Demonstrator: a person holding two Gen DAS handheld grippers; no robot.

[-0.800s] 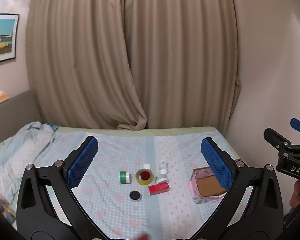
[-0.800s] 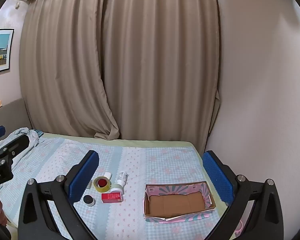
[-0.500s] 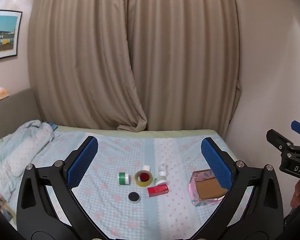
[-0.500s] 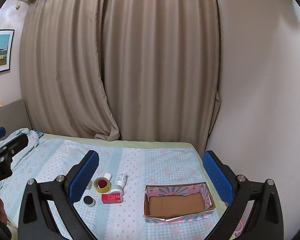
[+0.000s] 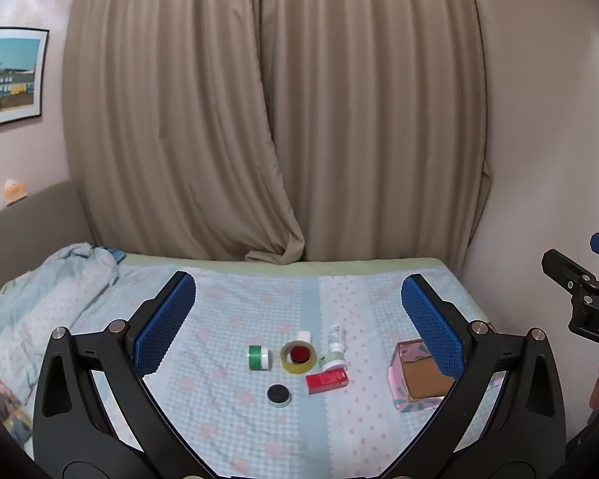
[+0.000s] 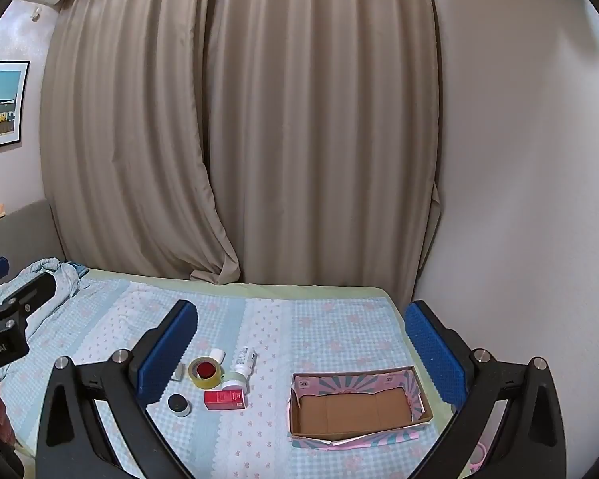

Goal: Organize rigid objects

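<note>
Small objects lie together on the bed: a red box [image 5: 326, 380] [image 6: 224, 400], a yellow tape roll [image 5: 298, 357] [image 6: 205, 372] with a red cap inside, a green jar [image 5: 258, 357], a black-lidded jar [image 5: 278, 394] [image 6: 178, 404], a white bottle [image 5: 336, 339] [image 6: 245, 361] and a pale green-lidded jar [image 5: 333, 359] [image 6: 233, 380]. An open cardboard box [image 5: 421, 384] [image 6: 359, 407] with a pink patterned outside stands to their right, empty. My left gripper [image 5: 298, 321] and right gripper [image 6: 299, 343] are both open, empty, held well above and before the objects.
The bed has a light blue checked sheet [image 5: 235, 311]. A crumpled blanket [image 5: 40, 291] lies at its left. Beige curtains [image 5: 275, 119] hang behind. A wall [image 6: 519, 159] borders the bed's right side. The other gripper shows at the edge of each view.
Both grippers have stayed open. The left view has shifted slightly, with the objects a little higher in frame. The right view is nearly unchanged.
</note>
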